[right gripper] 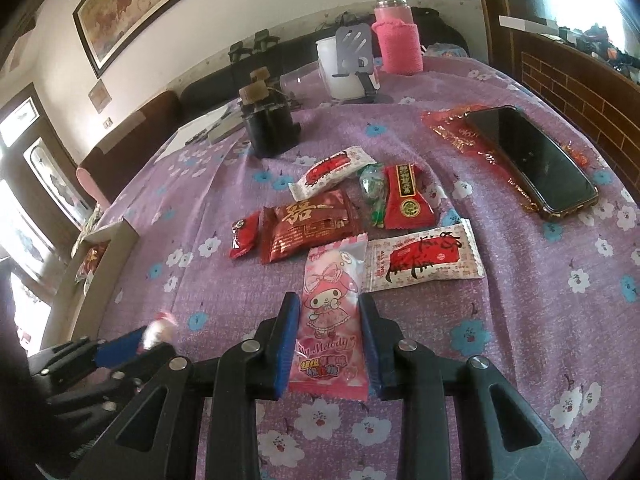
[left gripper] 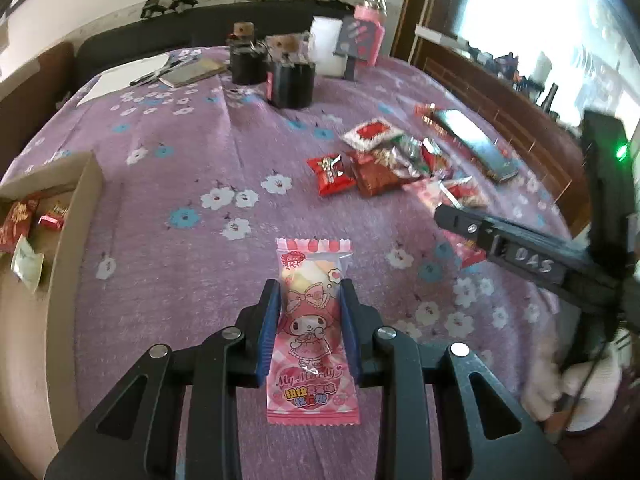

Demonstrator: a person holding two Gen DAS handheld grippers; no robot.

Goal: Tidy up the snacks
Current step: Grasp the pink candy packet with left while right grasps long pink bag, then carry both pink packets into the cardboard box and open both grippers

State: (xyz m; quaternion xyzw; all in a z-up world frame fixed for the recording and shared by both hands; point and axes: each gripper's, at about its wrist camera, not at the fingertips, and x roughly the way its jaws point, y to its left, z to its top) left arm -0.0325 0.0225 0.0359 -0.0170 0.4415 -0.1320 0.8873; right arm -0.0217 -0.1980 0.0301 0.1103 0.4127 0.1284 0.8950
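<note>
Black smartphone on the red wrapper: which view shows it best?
Right wrist view. The black smartphone lies there large and whole, screen up, on a red foil wrapper. In the left wrist view the smartphone is smaller, foreshortened and blurred, far right beyond the snack pile.

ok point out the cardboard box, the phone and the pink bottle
cardboard box (left gripper: pixel 86 196): left wrist view, its right wall
phone (right gripper: pixel 532 160): right wrist view, middle of its dark screen
pink bottle (right gripper: pixel 398 42): right wrist view, its knitted sleeve
</note>
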